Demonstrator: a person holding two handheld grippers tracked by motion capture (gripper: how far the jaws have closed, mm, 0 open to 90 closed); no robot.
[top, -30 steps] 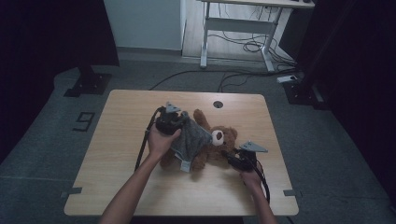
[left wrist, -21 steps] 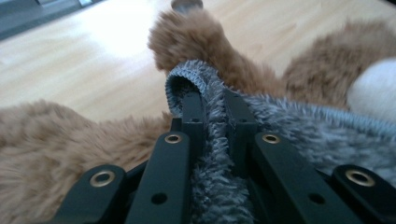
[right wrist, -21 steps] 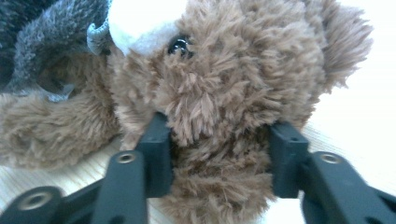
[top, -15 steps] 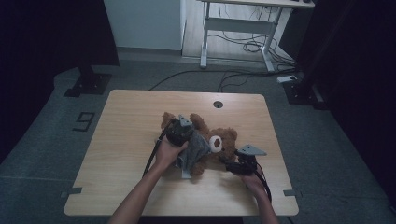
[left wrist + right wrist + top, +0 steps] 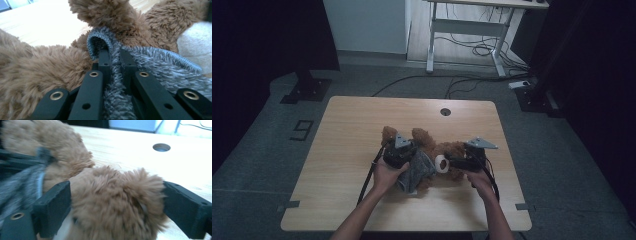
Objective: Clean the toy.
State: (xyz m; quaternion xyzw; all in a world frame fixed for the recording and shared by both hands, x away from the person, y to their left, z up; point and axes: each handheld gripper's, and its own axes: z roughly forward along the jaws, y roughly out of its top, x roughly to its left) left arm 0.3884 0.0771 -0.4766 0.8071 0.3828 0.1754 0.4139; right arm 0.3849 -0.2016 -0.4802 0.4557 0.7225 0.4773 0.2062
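Observation:
A brown teddy bear (image 5: 455, 149) lies on the wooden table (image 5: 352, 125), with a grey knitted garment (image 5: 417, 171) over its body. My left gripper (image 5: 399, 154) is shut on the garment's ribbed edge (image 5: 160, 67), and brown fur (image 5: 37, 70) surrounds the jaws (image 5: 115, 56). My right gripper (image 5: 453, 162) reaches in from the right at the bear's head. Its jaws have just been opening and now stand wide on either side of a furry part of the head (image 5: 112, 202). The white muzzle (image 5: 441, 163) faces the near side.
A round cable hole (image 5: 445, 111) sits near the table's far edge. Cables trail from both grippers toward the near edge. Beyond the table stand a white desk frame (image 5: 462, 30) and floor cables. A black stand base (image 5: 304, 90) is at far left.
My left gripper has come down and toward the near edge with the grey garment, drawing it over the bear. My right gripper has risen a little and its jaws have spread apart.

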